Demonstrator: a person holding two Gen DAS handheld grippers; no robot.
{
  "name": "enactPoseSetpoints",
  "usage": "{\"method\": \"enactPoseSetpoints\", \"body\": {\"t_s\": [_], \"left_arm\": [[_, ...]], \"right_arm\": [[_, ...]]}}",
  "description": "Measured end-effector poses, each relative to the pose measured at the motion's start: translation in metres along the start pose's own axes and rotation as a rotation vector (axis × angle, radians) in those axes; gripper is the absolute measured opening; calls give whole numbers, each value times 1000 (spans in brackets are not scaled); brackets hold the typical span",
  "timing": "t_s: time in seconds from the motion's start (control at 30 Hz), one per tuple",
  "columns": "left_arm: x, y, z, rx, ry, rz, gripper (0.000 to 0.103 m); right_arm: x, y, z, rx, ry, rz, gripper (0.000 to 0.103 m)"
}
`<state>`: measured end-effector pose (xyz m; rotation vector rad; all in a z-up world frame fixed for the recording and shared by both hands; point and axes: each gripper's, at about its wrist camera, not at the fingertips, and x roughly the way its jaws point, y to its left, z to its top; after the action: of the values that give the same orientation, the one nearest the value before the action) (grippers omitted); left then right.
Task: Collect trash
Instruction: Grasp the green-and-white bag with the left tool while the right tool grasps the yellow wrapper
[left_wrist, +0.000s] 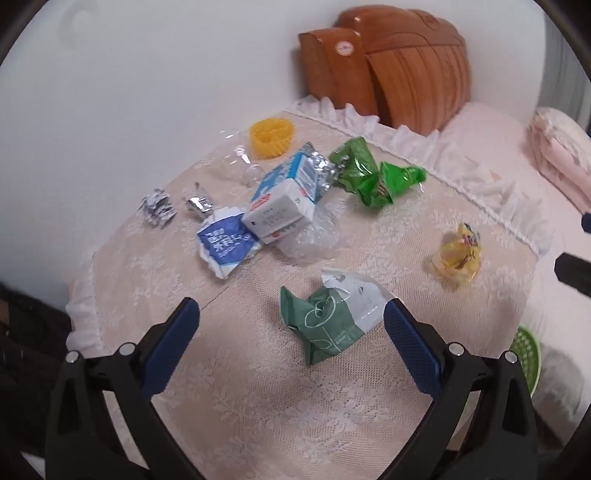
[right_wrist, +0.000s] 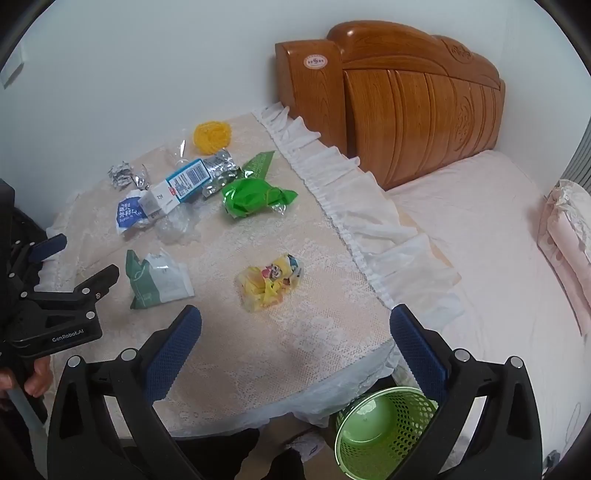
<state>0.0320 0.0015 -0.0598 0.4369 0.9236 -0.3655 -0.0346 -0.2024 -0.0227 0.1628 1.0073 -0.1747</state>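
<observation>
Trash lies scattered on a lace-covered table (left_wrist: 258, 387). A crumpled dark green and white packet (left_wrist: 328, 325) (right_wrist: 157, 280) lies just ahead of my open, empty left gripper (left_wrist: 291, 314), between its fingers. A yellow wrapper (left_wrist: 458, 254) (right_wrist: 269, 282) lies ahead of my open, empty right gripper (right_wrist: 295, 321). Further back are a blue and white carton (left_wrist: 284, 199) (right_wrist: 177, 186), bright green wrappers (left_wrist: 373, 173) (right_wrist: 251, 195), a blue and white wrapper (left_wrist: 223, 243), foil scraps (left_wrist: 159, 206) and a yellow ring (left_wrist: 271, 136). The left gripper also shows in the right wrist view (right_wrist: 77, 258).
A green mesh waste basket (right_wrist: 380, 432) stands on the floor below the table's near right corner, empty inside. A bed (right_wrist: 480, 240) with a wooden headboard (right_wrist: 406, 110) is to the right. A white wall runs behind the table.
</observation>
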Motion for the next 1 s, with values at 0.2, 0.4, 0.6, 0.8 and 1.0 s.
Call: {"method": "enactPoseSetpoints", "body": {"t_s": [0.2,0.4,0.6,0.8,1.0], "left_arm": [[45,-23,2,241,23,-65,95],[68,-36,-1,291,45,-107,77],[82,-26,-10,247,75,-69,56],[68,1,-9,103,27,-116,55],[49,23,-12,9,4,-109,55]], "right_arm": [[18,-21,-21,85,72,-6,101],[28,-30,-31,161,102,-9,101],[48,-16,-19,188,159,-10,101],[85,4,3,197,173,-36,101],[127,13,10,290,217,-122,101]]}}
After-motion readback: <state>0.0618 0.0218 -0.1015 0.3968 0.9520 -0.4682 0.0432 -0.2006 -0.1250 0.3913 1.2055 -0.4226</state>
